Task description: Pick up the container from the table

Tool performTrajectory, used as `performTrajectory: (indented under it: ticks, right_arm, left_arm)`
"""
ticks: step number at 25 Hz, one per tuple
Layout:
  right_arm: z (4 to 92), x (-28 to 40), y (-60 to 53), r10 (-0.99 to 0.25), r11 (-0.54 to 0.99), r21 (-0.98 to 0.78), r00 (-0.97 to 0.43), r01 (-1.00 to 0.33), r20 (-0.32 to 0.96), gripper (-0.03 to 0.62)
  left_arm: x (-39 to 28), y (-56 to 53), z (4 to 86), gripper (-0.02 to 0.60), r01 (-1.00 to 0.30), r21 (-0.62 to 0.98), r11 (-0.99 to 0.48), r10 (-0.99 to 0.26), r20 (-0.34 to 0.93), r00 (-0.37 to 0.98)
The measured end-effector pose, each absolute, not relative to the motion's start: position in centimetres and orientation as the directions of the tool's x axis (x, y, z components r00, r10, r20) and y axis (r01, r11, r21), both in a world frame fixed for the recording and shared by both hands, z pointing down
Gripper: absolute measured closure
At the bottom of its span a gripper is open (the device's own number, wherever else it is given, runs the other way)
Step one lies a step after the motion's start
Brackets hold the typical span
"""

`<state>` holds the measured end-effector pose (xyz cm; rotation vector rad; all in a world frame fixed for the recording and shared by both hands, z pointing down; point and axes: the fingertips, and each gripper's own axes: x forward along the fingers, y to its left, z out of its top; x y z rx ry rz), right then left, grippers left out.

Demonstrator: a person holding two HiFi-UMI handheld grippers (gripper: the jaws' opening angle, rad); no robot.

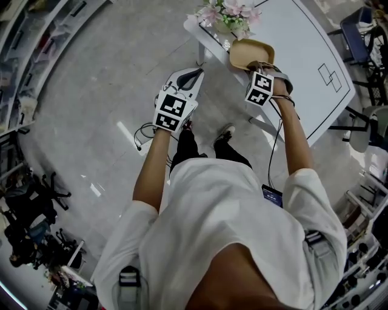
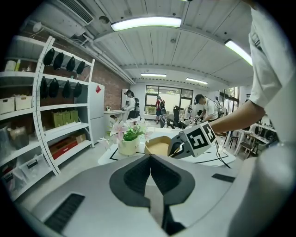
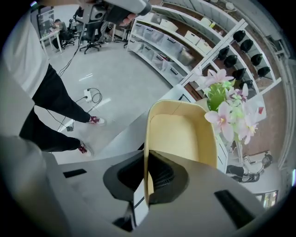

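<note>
Table [image 1: 315,60] edge is what I mind most here, since the container [image 3: 182,134] sits right at the near corner of the white top and part of it seems to hang over the floor. The flowers [image 1: 230,15] stand just beside it on the far side, so I judge the lift should go straight up. It should not swing toward the petals or drag across the top.

The container is a shallow tan tray with thin walls, and I can't tell whether its base has left the table. My right gripper [image 3: 147,185] points steeply down and has the near wall pinched between its jaws, one jaw inside the tray and one outside.

A thin wall held at one side will likely let the tray sag away from the jaws. I'd keep the squeeze firm, rise slowly and keep the wrist from rolling, so the far end doesn't dip.

My left gripper [image 2: 150,159] hangs off the table to the side with its jaws pressed together on nothing. It could come under the far rim if the tray tips.
</note>
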<state>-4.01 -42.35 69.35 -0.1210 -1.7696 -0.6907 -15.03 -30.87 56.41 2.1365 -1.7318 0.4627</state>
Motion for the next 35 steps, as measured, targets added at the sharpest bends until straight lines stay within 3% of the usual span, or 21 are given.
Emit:
performTrajectory:
  ticks: [14, 23, 29, 35]
  right_arm:
    - [54.0, 3.7, -44.4, -0.506, 0.843, 0.531, -0.460, -0.085, 0.730, 0.577]
    - [41.1, 8.7, -45.3, -0.718, 0.692, 0.541, -0.530, -0.478, 0.451, 0.577]
    - [34.1, 10.6, -43.8, -0.774, 0.627, 0.457, -0.573, -0.631, 0.271, 0.577]
    - [30.5, 12.1, -42.2, -0.783, 0.607, 0.425, -0.596, -0.671, 0.178, 0.577]
  left_arm:
    - [-12.3, -34.9, 46.6, 0.563, -0.943, -0.078, -0.322, -0.908, 0.307, 0.285]
    - [-8.2, -38.3, 37.5, 0.565, -0.889, -0.194, -0.414, -0.909, 0.141, 0.392]
    - [-6.2, -38.5, 32.8, 0.565, -0.866, -0.246, -0.436, -0.898, 0.057, 0.436]
    - [-3.8, -38.4, 30.4, 0.564, -0.831, -0.322, -0.453, -0.882, 0.029, 0.470]
